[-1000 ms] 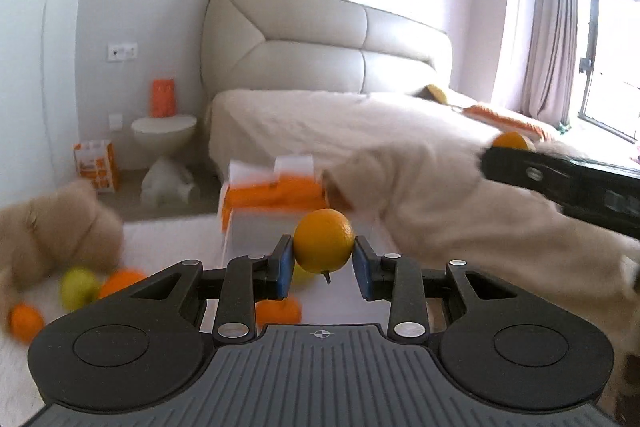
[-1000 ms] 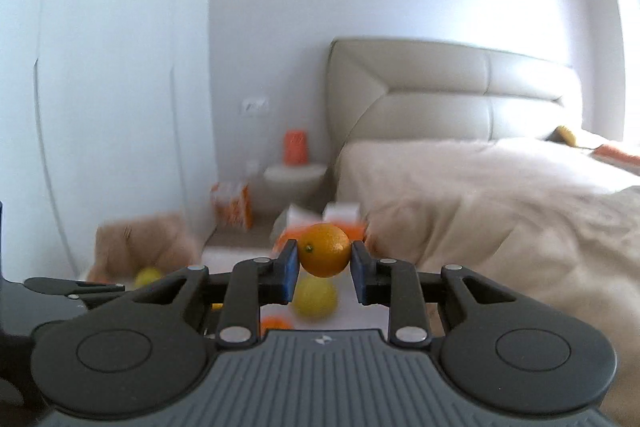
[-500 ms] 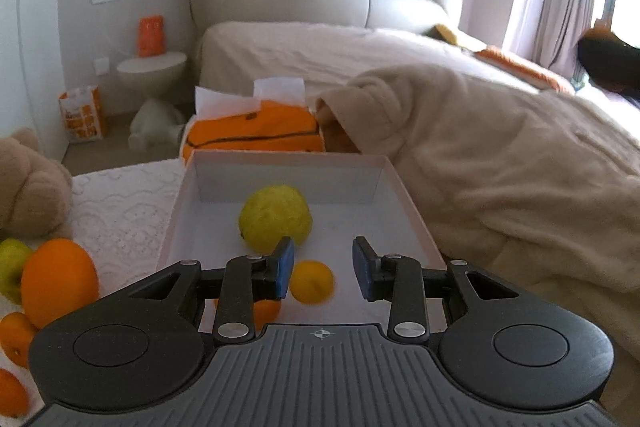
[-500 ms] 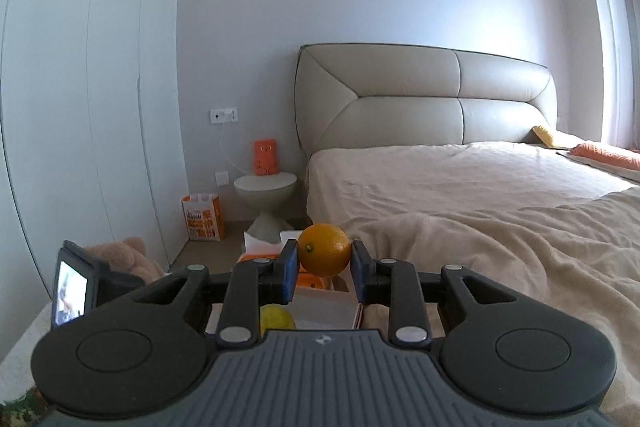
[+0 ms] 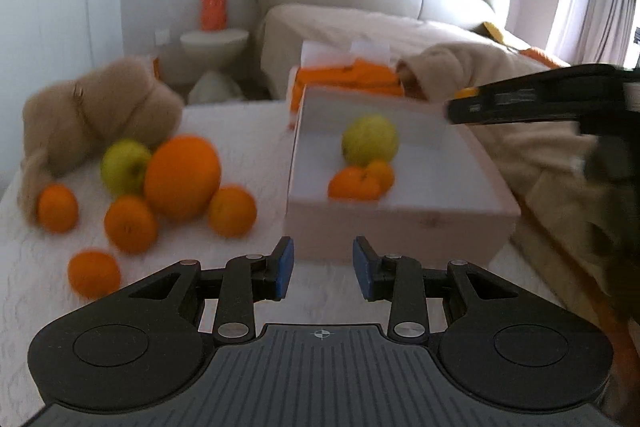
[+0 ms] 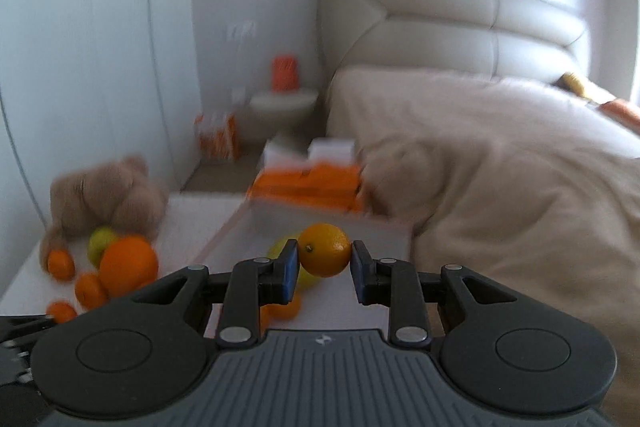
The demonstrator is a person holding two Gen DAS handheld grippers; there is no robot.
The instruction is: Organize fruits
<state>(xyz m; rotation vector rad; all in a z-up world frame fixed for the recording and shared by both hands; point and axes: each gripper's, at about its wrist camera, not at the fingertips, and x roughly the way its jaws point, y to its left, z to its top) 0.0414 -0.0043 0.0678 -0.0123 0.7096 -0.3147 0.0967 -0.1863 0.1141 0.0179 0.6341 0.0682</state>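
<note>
Small round orange fruit with glossy peel [image 6: 325,250] pinched between the blue pads of the right gripper [image 6: 325,259], stem end turned toward the left pad and slightly toward the camera; near-spherical, so no real long axis to speak of. Directly beyond and below those jaws: pale pink rectangular cardboard box [image 6: 396,231], open at the top, long side running away from the jaws toward the bed. Already inside: a yellow-green round fruit [image 5: 370,140] toward the back, two small orange fruits [image 5: 354,183] touching in front of it. Bare floor of the box to the right of that cluster, judged the likely landing spot, so a lowering and a release seem all that is left for this piece.

Left gripper [image 5: 323,269] empty, jaws parted moderately with nothing between the pads, hanging just short of the box's near wall. Off to the left of those jaws, on the white textured cloth [image 5: 248,131]: loose pile of one large orange [image 5: 182,177], a green apple [image 5: 124,167] and several small oranges, in front of a tan plush toy [image 5: 96,115]. Left hand nearer to that pile, right hand nearer to the box interior.
</note>
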